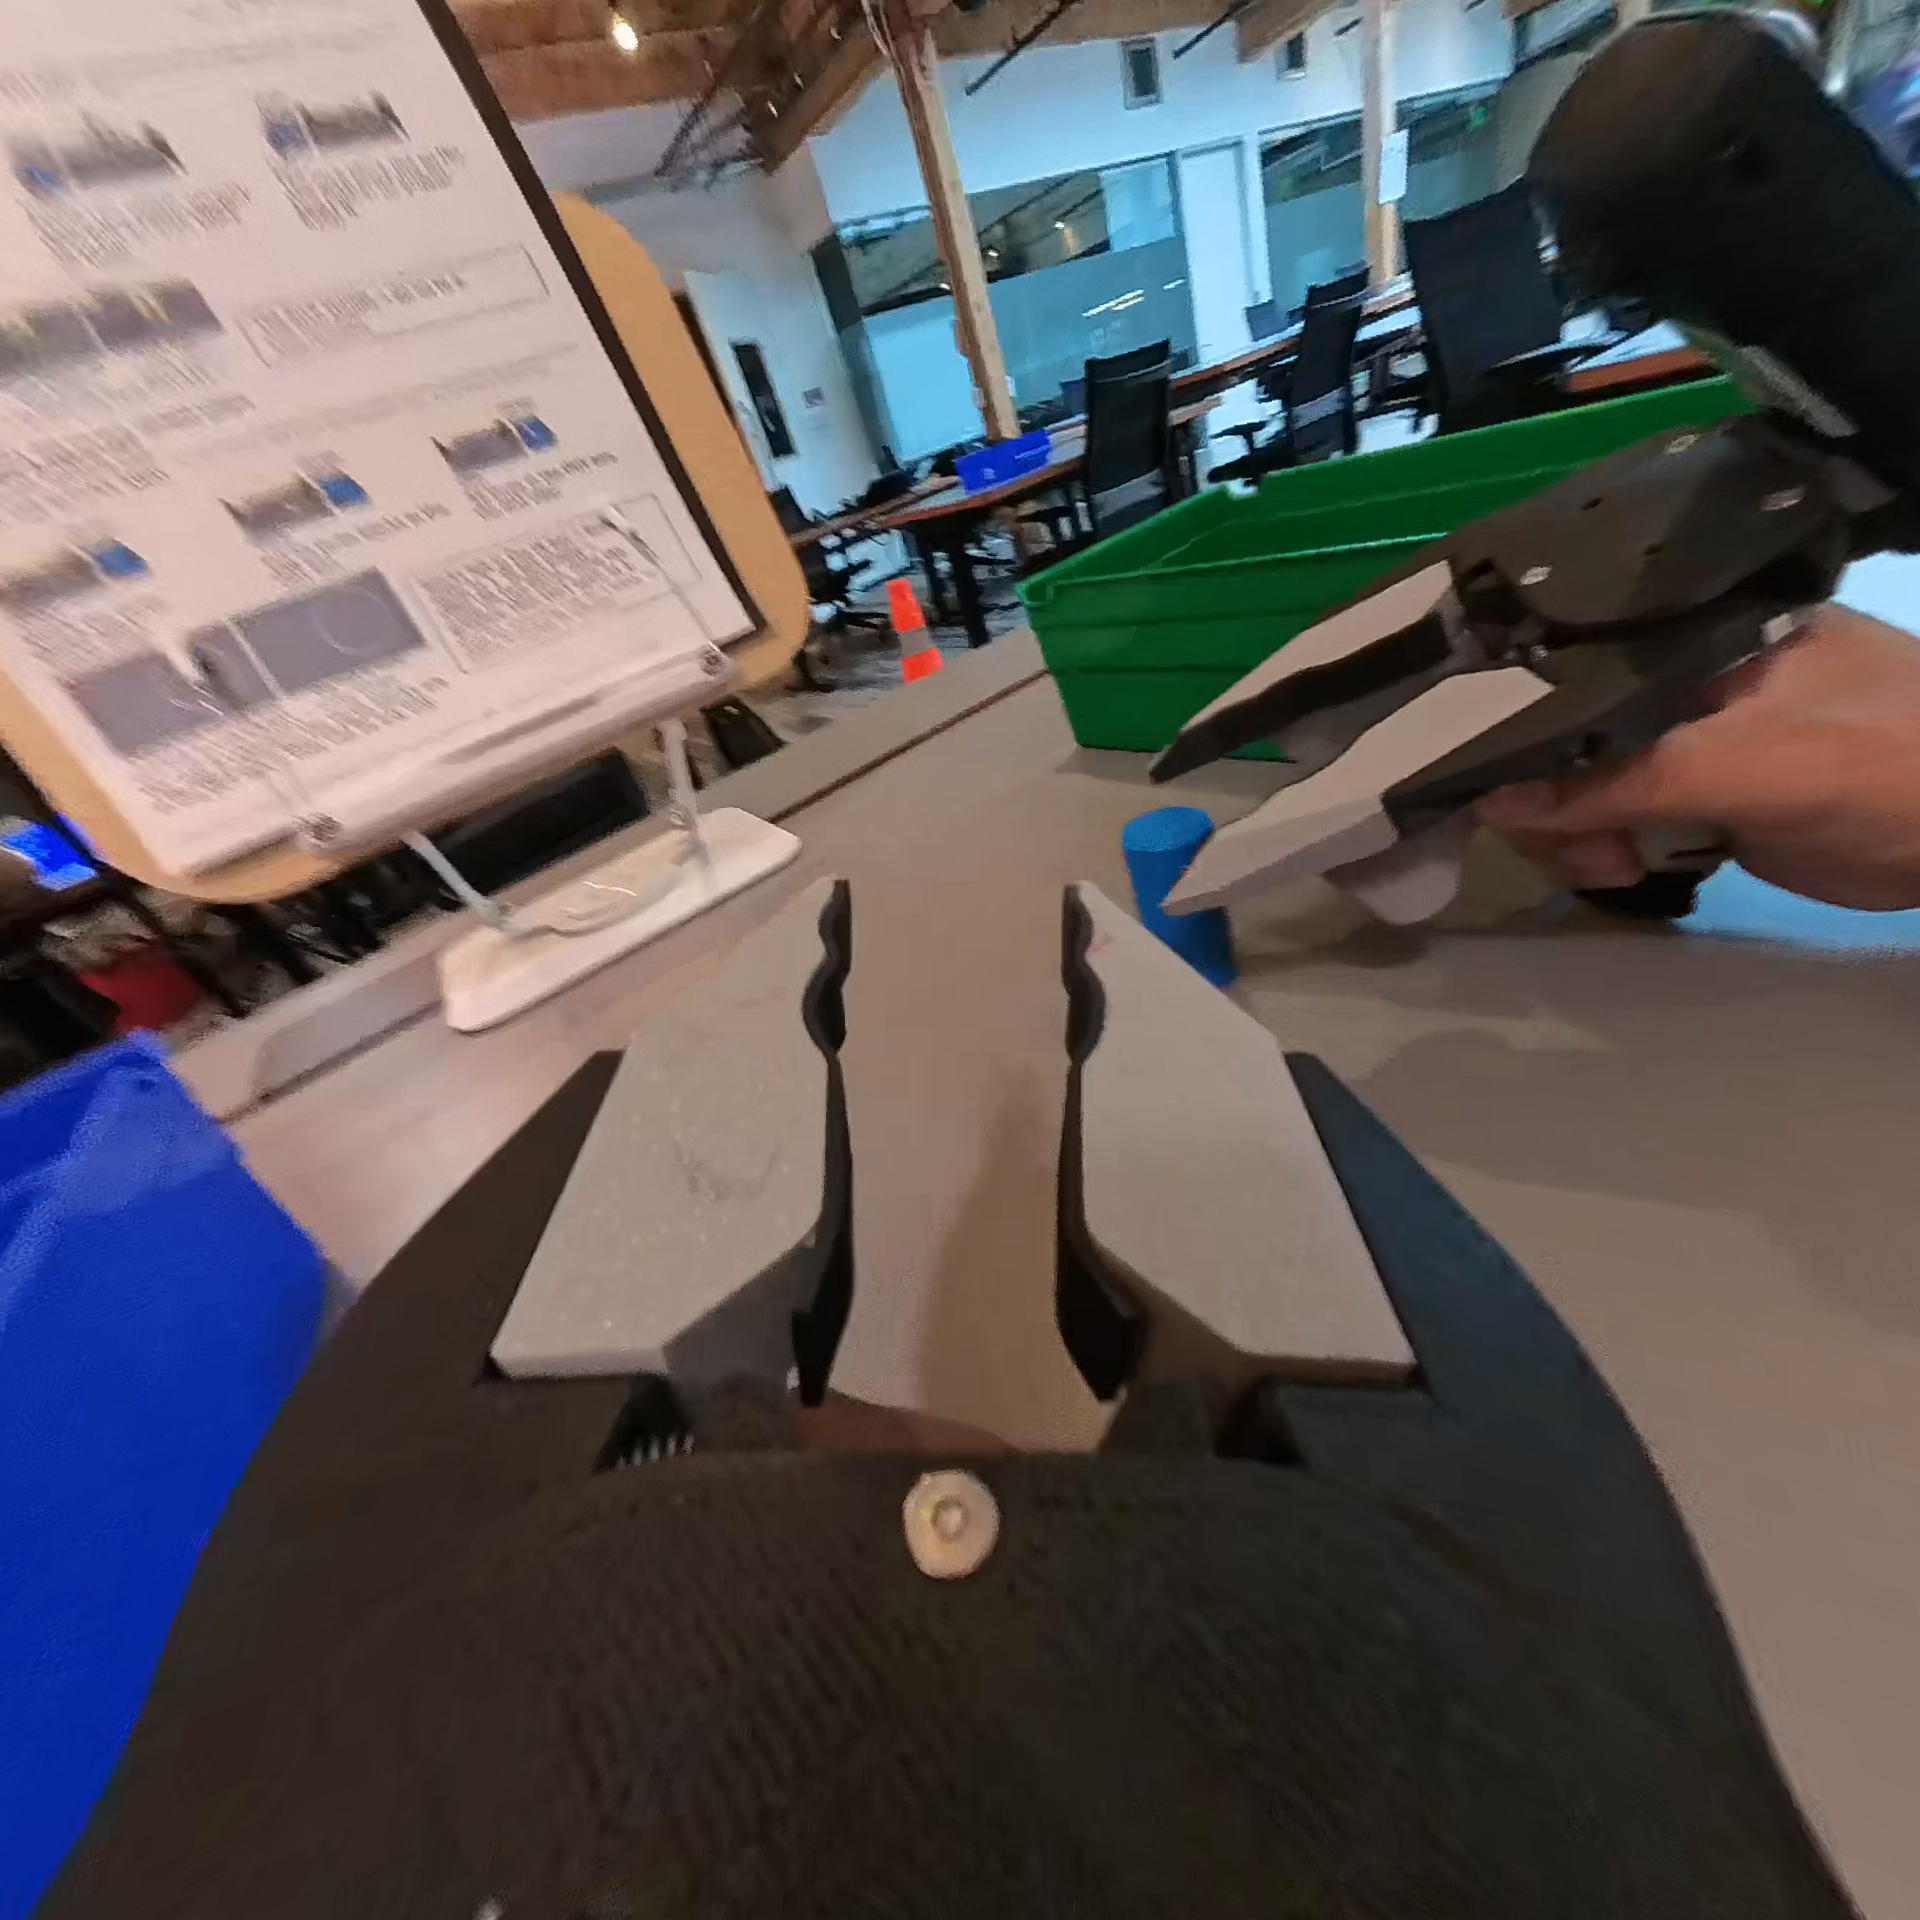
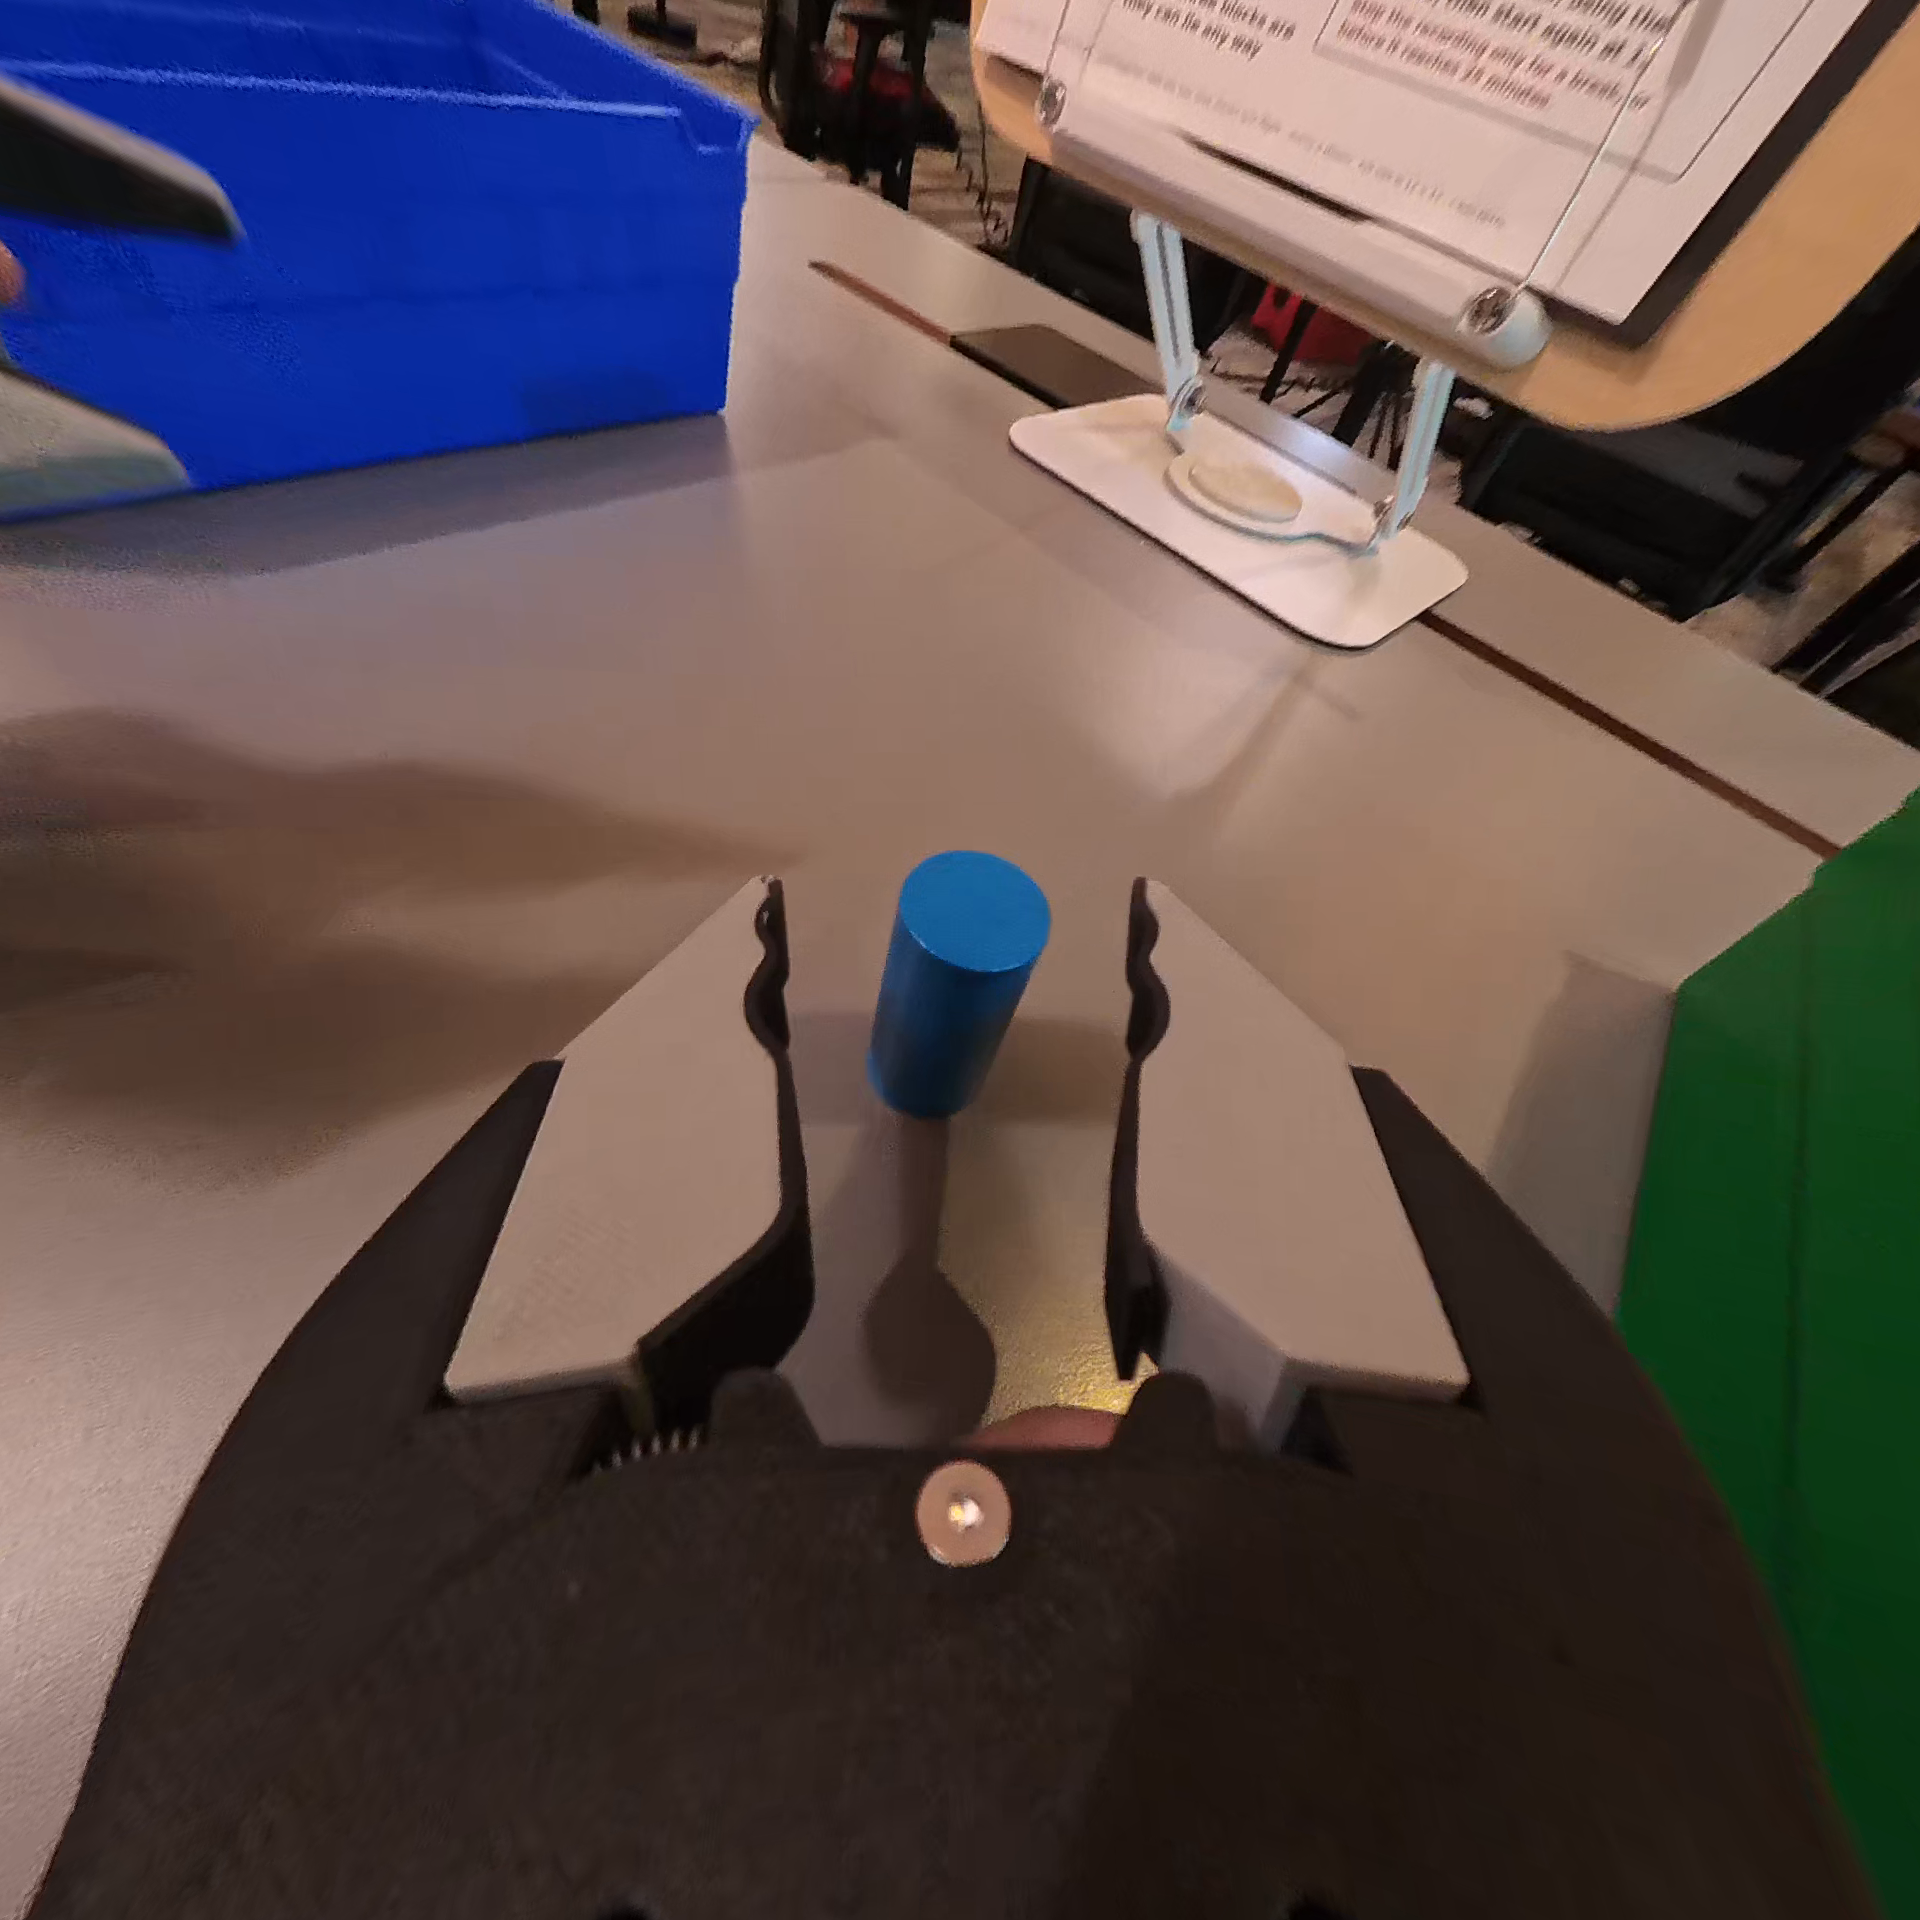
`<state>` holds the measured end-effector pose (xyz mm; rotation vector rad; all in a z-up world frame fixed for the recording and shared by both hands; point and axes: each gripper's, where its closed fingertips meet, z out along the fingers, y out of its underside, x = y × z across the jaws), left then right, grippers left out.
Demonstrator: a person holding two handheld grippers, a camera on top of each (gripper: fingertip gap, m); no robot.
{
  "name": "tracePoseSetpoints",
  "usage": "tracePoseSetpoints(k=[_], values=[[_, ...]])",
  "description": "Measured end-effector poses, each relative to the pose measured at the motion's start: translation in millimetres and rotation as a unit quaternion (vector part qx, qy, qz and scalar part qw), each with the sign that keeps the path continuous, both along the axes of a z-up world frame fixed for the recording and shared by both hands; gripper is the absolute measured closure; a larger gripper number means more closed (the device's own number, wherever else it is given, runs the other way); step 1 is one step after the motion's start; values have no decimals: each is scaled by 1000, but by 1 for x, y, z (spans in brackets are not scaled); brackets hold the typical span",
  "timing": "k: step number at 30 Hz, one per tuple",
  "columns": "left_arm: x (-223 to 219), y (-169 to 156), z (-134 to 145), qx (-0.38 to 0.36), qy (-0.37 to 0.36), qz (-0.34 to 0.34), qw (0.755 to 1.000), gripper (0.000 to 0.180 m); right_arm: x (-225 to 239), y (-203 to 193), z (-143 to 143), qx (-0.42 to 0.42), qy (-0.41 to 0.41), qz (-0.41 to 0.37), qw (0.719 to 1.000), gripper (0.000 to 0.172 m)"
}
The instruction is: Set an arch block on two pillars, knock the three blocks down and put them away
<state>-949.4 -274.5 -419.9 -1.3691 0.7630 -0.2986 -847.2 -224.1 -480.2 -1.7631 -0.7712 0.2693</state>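
Left wrist view, left to right. Blue bin (image 1: 125, 1351) at 8 o'clock, only a corner in frame. Above it, at 10 o'clock, an instruction sheet (image 1: 312, 364) on a tilted board, blurred, carried by a white stand (image 1: 623, 914) on the grey surface (image 1: 1558, 1195). Dead centre: the left gripper (image 1: 956, 935), fingers (image 1: 831, 987) released with a clear gap, only bare surface showing between them. At 2 o'clock from its tips, a blue cylinder block (image 1: 1164, 862) stands upright on the surface. The right gripper (image 1: 1164, 842) comes in from 3 o'clock, held in a hand (image 1: 1766, 790); its fingers are spread, the lower one crossing in front of the cylinder. Behind it a green bin (image 1: 1247, 623) (and open office space beyond, chairs and desks).

Right wrist view, left to right. Blue bin (image 2: 416, 260) at 10 o'clock, with a dark fingertip of the left gripper (image 2: 156, 197) crossing in front of it at the frame edge. Centre: right gripper (image 2: 956, 914), fingers (image 2: 769, 987) wide apart. The blue cylinder block (image 2: 956, 977) stands between them on the surface (image 2: 727, 675), upright, with daylight on both sides; neither pad presses it, so nothing is grasped. White stand (image 2: 1247, 520) and board at 1 o'clock. Green bin (image 2: 1787, 1247) wall at 3 o'clock.
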Motion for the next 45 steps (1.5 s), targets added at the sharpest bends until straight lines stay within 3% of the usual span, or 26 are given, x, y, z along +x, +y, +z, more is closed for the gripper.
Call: tracePoseSetpoints(k=[2, 6, 10, 15, 20, 25, 27, 28, 33, 34, 42, 45], values=[[-18, -2, 28, 23, -4, 21, 1000, 139, 3, 2, 6, 13, 8, -7, 1000, 111], [-77, -10, 94, 6, -96, 31, 995, 131, 6, 4, 10, 16, 24, -15, 999, 114], [-154, -3, 119, -27, -172, 66, 982, 126, 7, 3, 12, 21, 19, -20, 999, 115], [-222, 34, 94, -102, -207, 131, 964, 120, 4, 0, 19, 37, 25, -17, 999, 119], [-229, 98, 27, -247, -159, 159, 943, 111, 1, 1, 13, 21, 22, -18, 999, 121], [-222, 156, -34, -388, -96, 192, 896, 106, -4, -4, 16, 40, 9, -10, 999, 122], [-216, 169, -53, -419, -62, 204, 882, 109, -5, -5, 13, 33, 8, -7, 999, 122], [-213, 175, -60, -423, -44, 211, 880, 127, -6, -5, 13, 31, 7, -6, 999, 122], [-211, 188, -104, -458, 61, 249, 851, 148, -8, -7, 13, 32, 7, -2, 999, 122], [-216, 188, -114, -465, 84, 260, 842, 143, -8, -7, 13, 32, 7, -1, 999, 122], [-255, 182, -113, -430, 137, 278, 848, 150, -11, -8, 11, 32, -2, 4, 999, 123], [-265, 177, -90, -417, 84, 265, 865, 149, -10, -8, 10, 30, -3, 2, 1000, 123]])
